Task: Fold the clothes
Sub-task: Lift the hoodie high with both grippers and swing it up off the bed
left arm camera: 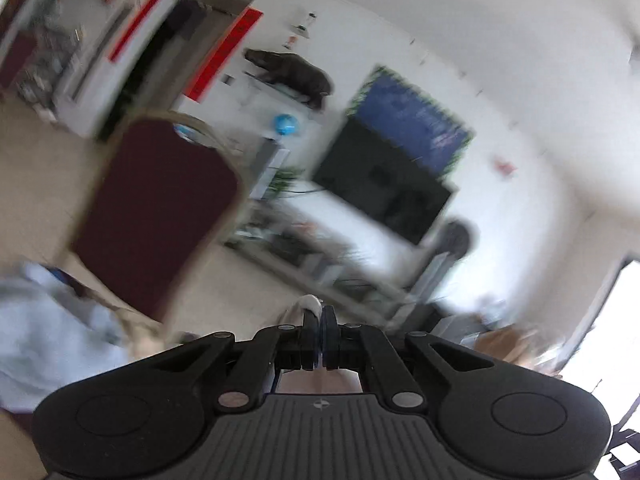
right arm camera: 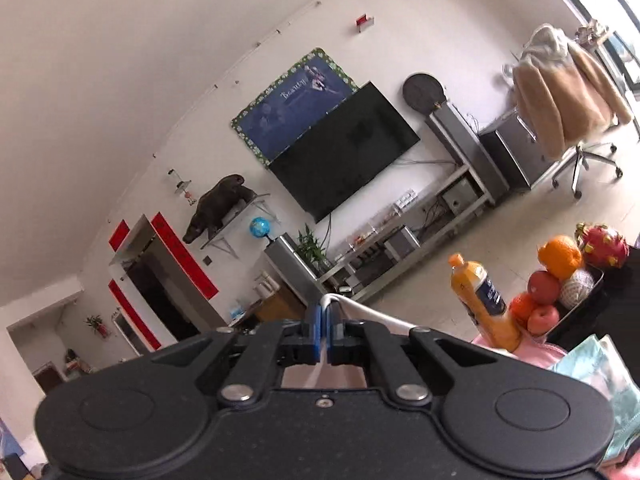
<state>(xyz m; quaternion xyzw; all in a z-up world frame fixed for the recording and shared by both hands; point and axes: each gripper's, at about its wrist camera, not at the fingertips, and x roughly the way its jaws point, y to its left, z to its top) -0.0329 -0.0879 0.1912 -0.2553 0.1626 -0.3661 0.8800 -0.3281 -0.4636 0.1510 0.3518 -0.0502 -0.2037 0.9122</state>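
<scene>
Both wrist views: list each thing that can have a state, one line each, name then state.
Left tongs: shut, pale fabric pinched at the tips.
Right tongs: shut on a white fabric edge.
Television: screen dark.
Orange bottle: capped, leaning.
Fruit tray: piled with fruit.
Office chair: draped with a beige coat.
Doorway: open, dark inside.

Daylight flooded the room from a blown-out window (left arm camera: 612, 320) at the right. The left wrist view was heavily motion-smeared; the right stayed sharp. Fisheye bending curved walls, and corners darkened.
</scene>
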